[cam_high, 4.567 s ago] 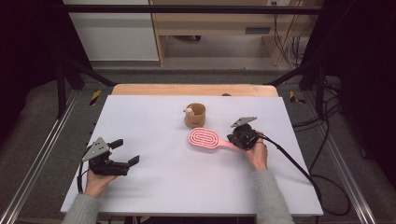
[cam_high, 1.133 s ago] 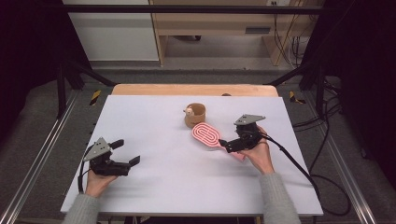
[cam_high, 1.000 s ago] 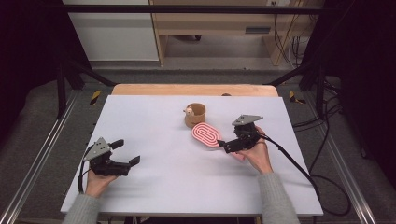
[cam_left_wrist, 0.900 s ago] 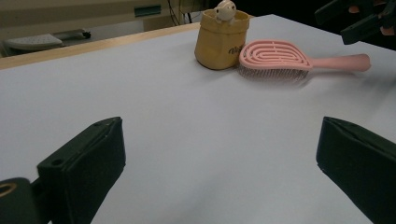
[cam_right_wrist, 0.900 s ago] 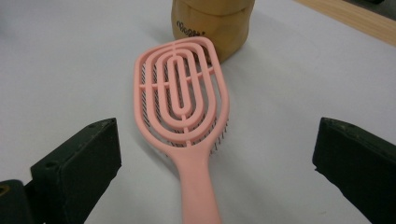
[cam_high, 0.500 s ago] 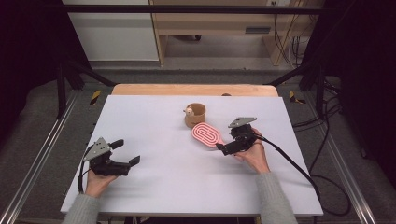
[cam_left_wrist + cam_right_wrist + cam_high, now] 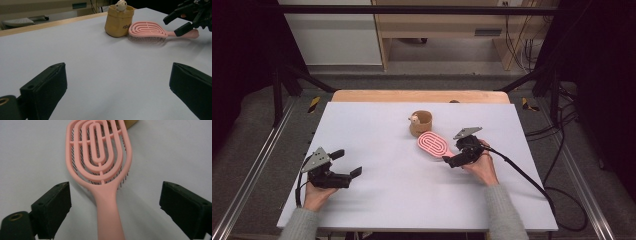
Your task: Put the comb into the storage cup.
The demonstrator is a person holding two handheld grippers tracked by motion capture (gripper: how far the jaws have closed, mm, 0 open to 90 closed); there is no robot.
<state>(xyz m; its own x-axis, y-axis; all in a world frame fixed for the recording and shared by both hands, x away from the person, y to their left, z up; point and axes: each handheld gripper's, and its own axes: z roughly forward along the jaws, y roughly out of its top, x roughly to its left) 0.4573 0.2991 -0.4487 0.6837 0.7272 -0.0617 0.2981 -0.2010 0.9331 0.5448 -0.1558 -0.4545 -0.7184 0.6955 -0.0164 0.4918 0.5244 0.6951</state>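
White tabletop (image 7: 377,200) is seen from above, with a wooden strip (image 7: 419,96) along its far edge. At about one o'clock from the centre, a pink vented hairbrush (image 7: 433,144) is laid bristles down, its head touching a tan cup with a small figure on its rim (image 7: 420,123). The brush handle is straddled by the right gripper (image 7: 453,161); its jaws have just been closing but are kept apart, pads clear of the handle. At eight o'clock, the left gripper (image 7: 347,163) is rested with jaws spread, nothing between them.
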